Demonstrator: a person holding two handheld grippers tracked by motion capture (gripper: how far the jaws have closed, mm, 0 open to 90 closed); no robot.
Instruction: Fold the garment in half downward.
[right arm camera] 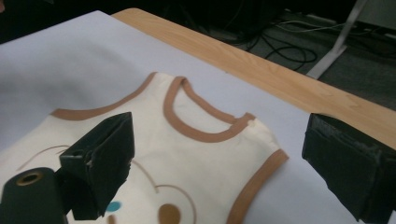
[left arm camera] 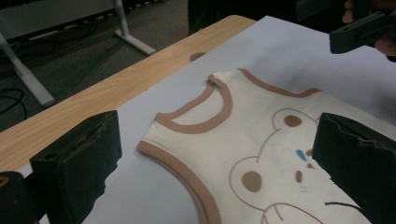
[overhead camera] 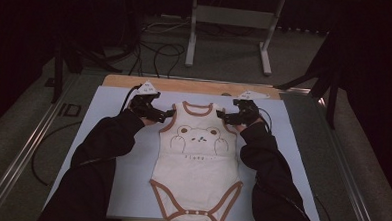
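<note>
Nearest to me, at the near edge of the pale blue sheet [overhead camera: 130,187] that covers the worktop, lies the snap-fastened bottom of the cream sleeveless baby bodysuit with brown trim and a bear face printed on its chest [overhead camera: 197,160]. It lies flat and face up along the middle of the sheet, its leg openings near me and its neckline at the far end. My black sleeves [overhead camera: 99,161] run up either side of it from the near edge.

Farther on, my left hand-held gripper [overhead camera: 168,114] sits at the bodysuit's left shoulder strap, and my right hand-held gripper [overhead camera: 222,117] sits at its right shoulder strap. In the left gripper view, the left one's two black jaws stand wide apart: one is over the bare sheet just beside the brown-edged armhole, the other over the bear print, with the shoulder strap [left arm camera: 168,128] between them and nothing clamped. The right gripper view mirrors this: its jaws are also spread wide, one over the printed chest and the other off the garment's edge over the sheet, with the shoulder [right arm camera: 261,140] lying between them, not pinched. I cannot tell whether either gripper's jaws touch the cloth.

Beyond the neckline a strip of bare sheet follows, then the light wooden far edge of the worktop [overhead camera: 185,85]. Past that, on the grey floor, stand the white metal legs of a frame [overhead camera: 192,35] with black cables [overhead camera: 161,51] looping beside them.
</note>
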